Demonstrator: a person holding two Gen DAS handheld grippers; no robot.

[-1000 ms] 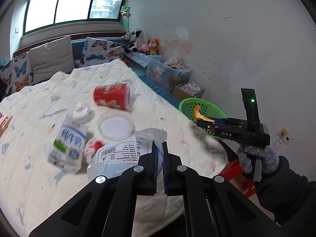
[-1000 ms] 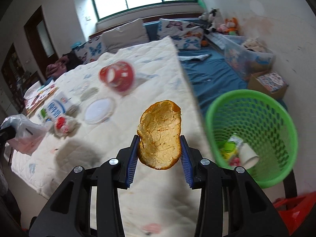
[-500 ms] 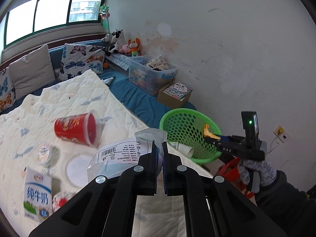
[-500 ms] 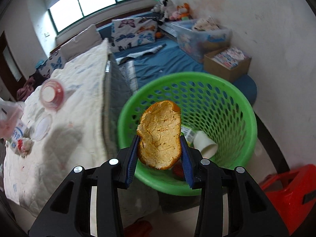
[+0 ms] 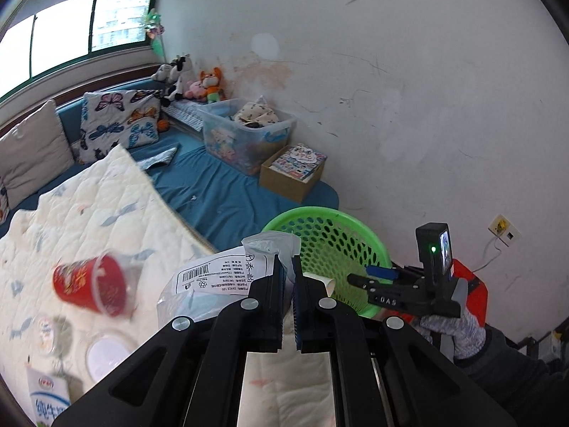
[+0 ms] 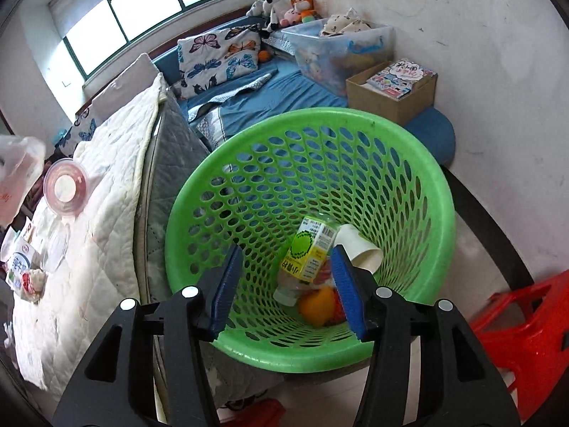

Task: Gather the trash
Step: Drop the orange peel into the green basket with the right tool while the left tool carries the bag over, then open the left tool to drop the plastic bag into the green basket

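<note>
Barcode-labelled plastic bag (image 5: 217,281) pinched by left gripper (image 5: 288,277); right gripper (image 6: 286,284), marked "DAS", opening empty.

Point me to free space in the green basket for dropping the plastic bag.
Green basket: the far side, toward the blue mattress, is bare mesh. Crowded on the near floor: juice carton, paper cup, orange peel. Left gripper grips the plastic bag.

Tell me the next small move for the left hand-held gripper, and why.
Probably carry the left hand-held gripper on over the green basket and let go. It is shut on a clear plastic bag, short of the rim. The right hand-held gripper, over the basket, is opening with nothing between its pads, and an orange peel lies inside.
</note>
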